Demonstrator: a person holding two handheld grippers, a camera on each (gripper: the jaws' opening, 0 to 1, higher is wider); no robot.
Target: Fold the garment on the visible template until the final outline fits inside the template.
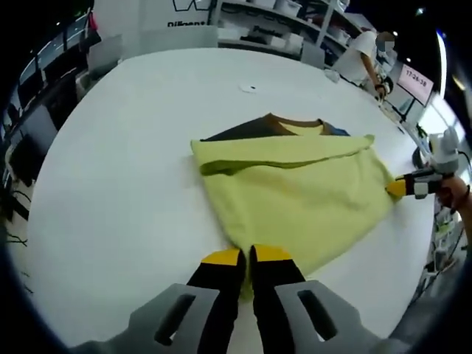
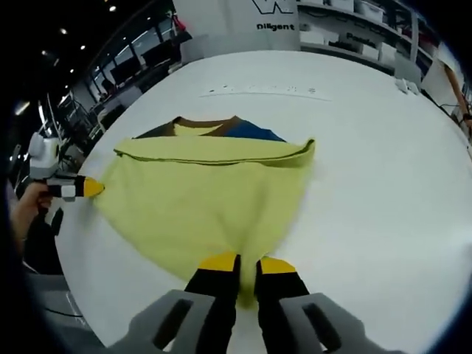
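left gripper [image 1: 247, 258] pinched one corner of the yellow garment [image 1: 295, 184], right gripper [image 2: 240, 263] clamped the other; garment lay half-folded on the white table [image 1: 133, 162], template possibly beneath.

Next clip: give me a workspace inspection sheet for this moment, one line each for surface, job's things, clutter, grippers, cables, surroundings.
Surface: white table, flat and bare around the cloth.
Job's things: yellow garment, partly folded, brown collar and a blue patch showing at the far edge; template cannot be made out.
Clutter: small object on the far table, too small to identify.
Grippers: left gripper and right gripper each pinch a garment edge.
Cables: nothing seen.
Surroundings: shelves, a person at another bench, a screen.
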